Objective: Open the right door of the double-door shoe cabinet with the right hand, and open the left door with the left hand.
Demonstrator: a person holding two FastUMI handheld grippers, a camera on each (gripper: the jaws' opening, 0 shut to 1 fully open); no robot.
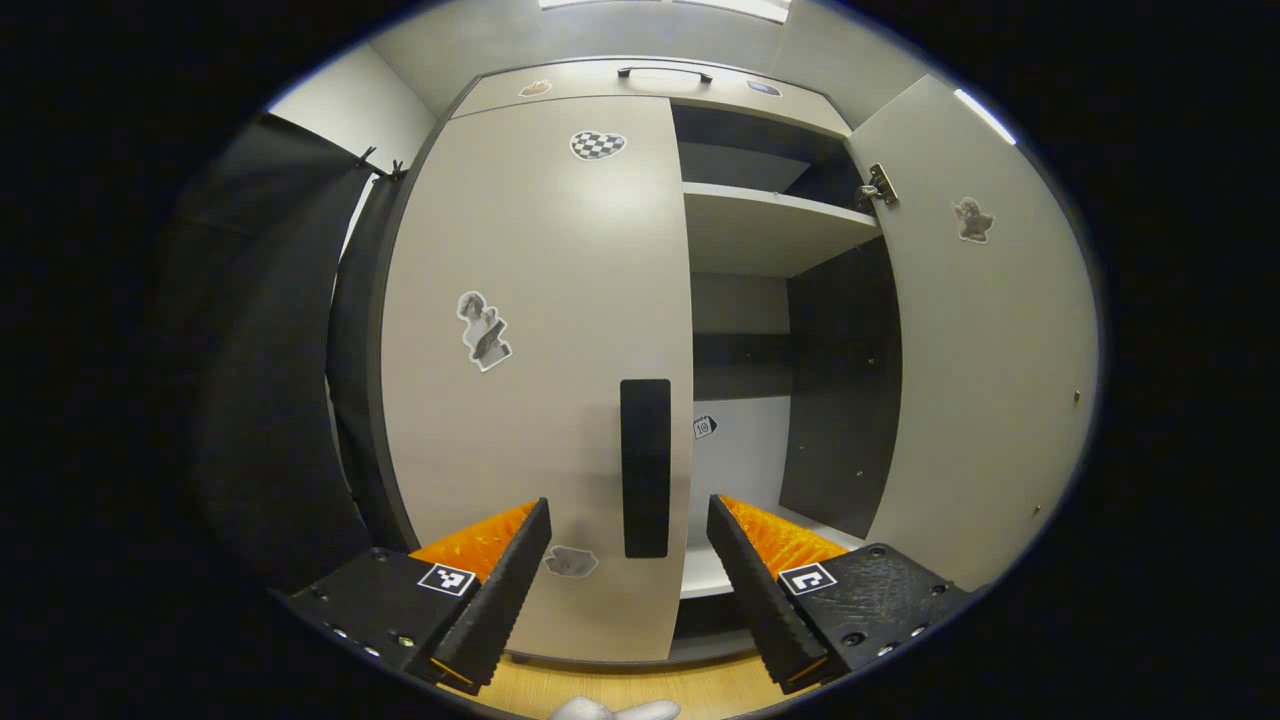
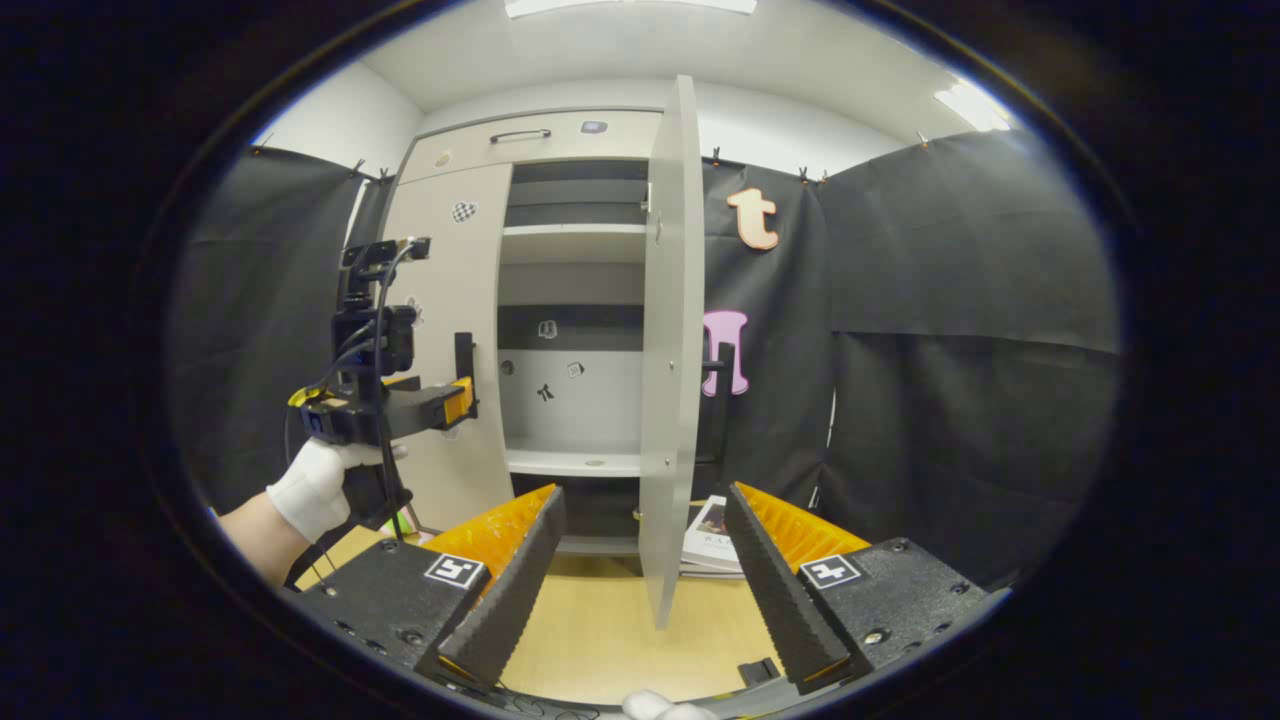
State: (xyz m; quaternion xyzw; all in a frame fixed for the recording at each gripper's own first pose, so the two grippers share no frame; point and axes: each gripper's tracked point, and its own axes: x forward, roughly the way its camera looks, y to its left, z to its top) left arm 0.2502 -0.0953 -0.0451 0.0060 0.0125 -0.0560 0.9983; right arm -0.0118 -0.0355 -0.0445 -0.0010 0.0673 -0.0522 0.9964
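The pale grey shoe cabinet has its right door [image 1: 985,340] swung wide, baring the shelves [image 1: 770,225]. The left door [image 1: 540,330] is closed, with a tall black handle [image 1: 645,467] at its inner edge. My left gripper [image 1: 628,560] is open just in front of that handle, one finger on each side, not touching. In the right gripper view the right door [image 2: 668,340] stands edge-on and my right gripper [image 2: 645,560] is open and empty before its lower edge. A gloved hand [image 2: 320,480] holds the left gripper [image 2: 455,400] at the left door's handle [image 2: 464,365].
Black cloth hangs to the left of the cabinet [image 1: 270,380] and to its right [image 2: 960,350]. A wooden floor [image 2: 620,630] lies below. A stack of magazines [image 2: 715,540] rests on the floor behind the open door. A top drawer has a black handle [image 1: 665,73].
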